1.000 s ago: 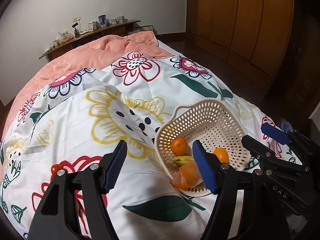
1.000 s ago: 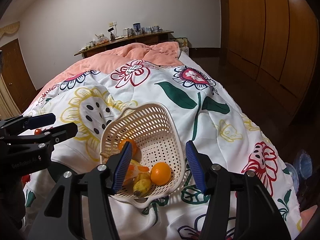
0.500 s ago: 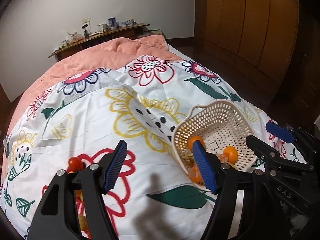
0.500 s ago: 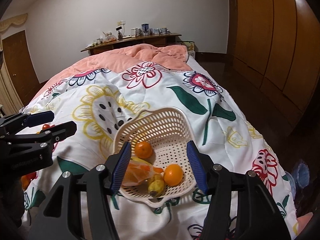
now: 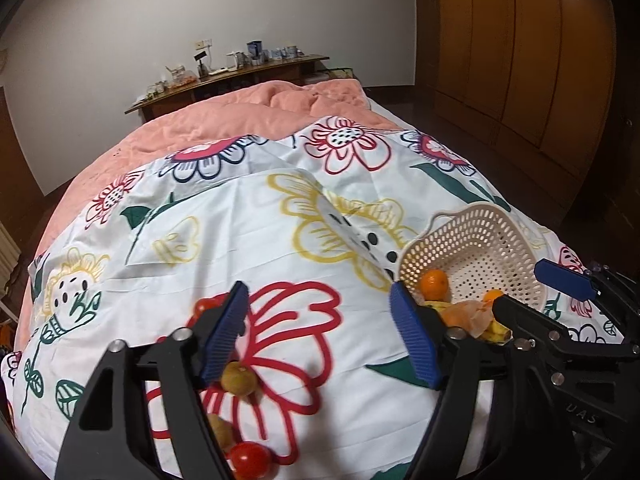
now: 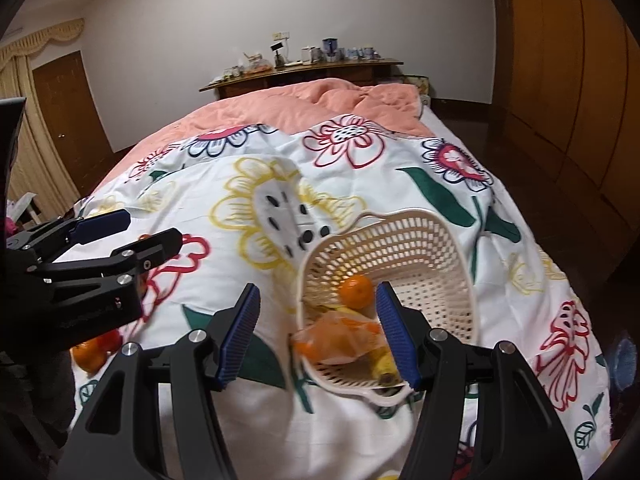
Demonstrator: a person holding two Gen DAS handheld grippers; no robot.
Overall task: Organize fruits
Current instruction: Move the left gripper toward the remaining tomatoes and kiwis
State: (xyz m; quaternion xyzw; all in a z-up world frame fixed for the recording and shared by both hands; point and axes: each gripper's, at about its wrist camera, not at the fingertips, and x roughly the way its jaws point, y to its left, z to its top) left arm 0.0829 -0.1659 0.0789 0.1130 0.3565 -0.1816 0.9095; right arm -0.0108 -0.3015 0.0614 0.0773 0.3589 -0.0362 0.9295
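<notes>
Two grippers hover empty: left gripper (image 5: 318, 334), jaws just widened, above loose fruits (image 5: 239, 378) on the floral quilt (image 5: 248, 248); right gripper (image 6: 318, 334) gaping at the fruit-filled basket (image 6: 424, 236) alongside.

Bed (image 5: 280, 240) — basket (image 5: 472, 236), loose fruit (image 5: 239, 378)

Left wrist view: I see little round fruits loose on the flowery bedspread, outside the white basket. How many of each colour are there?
Red round fruits: 2
Brownish round fruits: 2
Total: 4 loose in this view
</notes>
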